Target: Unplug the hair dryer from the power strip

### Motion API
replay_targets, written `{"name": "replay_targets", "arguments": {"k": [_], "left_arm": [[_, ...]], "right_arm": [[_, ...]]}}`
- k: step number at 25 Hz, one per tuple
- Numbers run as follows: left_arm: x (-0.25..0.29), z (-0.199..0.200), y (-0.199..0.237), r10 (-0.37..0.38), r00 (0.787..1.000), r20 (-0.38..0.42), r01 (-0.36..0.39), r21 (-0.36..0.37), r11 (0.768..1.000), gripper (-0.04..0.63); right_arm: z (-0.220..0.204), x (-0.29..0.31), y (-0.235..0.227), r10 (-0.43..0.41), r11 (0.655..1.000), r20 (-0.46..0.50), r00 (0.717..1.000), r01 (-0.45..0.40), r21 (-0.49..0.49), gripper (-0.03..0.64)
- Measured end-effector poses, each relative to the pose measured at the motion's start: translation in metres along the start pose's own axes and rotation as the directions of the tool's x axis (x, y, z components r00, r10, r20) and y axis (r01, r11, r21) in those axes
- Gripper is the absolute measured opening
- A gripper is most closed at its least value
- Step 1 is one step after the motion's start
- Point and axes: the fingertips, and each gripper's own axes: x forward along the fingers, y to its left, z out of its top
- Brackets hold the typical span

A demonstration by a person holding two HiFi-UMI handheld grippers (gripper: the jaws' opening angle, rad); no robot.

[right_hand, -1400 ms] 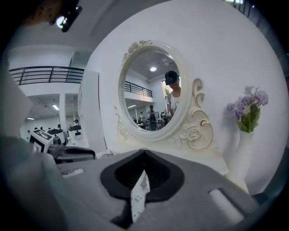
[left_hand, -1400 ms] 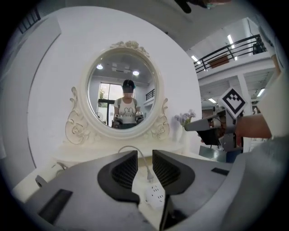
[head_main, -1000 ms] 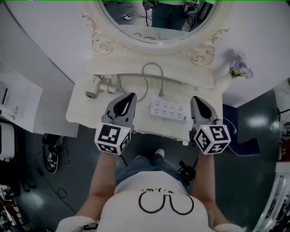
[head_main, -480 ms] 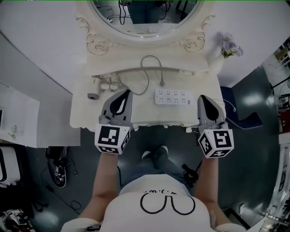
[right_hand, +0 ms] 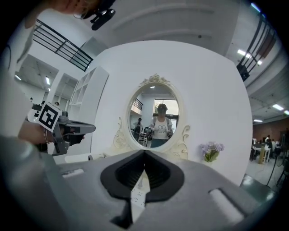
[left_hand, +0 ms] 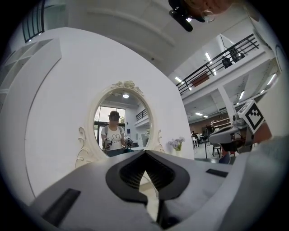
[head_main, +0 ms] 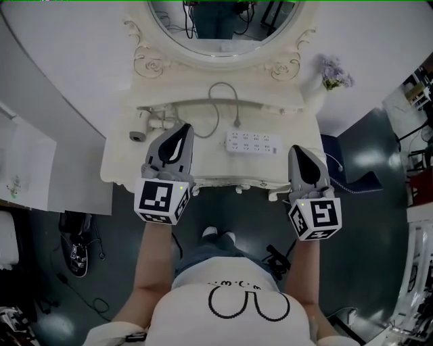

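Observation:
The white power strip [head_main: 253,143] lies on the cream dressing table [head_main: 122,165], right of centre. The hair dryer [head_main: 145,126] rests at the back left. Its grey cord [head_main: 218,101] loops along the back, and the plug [head_main: 237,124] lies on the tabletop just behind the strip's left end, apart from the sockets. My left gripper [head_main: 183,130] [left_hand: 144,155] hovers left of the strip, shut and empty. My right gripper [head_main: 298,150] [right_hand: 144,155] is over the table's right front corner, shut and empty. The strip [right_hand: 137,196] shows through the slit under the right gripper's tips.
An oval mirror [head_main: 220,20] in an ornate frame rises behind the table. A small vase of purple flowers [head_main: 331,71] stands at the back right corner. A white cabinet [head_main: 27,169] is to the left, with shoes [head_main: 74,243] on the dark floor.
Both grippers have drawn back from the strip toward the table's front edge and risen a little. The left one has also shifted left. Both stayed shut.

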Motion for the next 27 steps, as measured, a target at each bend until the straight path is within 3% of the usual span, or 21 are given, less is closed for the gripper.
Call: {"name": "replay_targets", "arguments": {"k": [27], "left_arm": [[0.005, 0.007, -0.007, 0.012, 1.000, 0.014, -0.012, 0.012, 1.000, -0.003]], "right_arm": [[0.003, 0.000, -0.021, -0.019, 0.999, -0.008, 1.000, 0.018, -0.041, 0.000]]}}
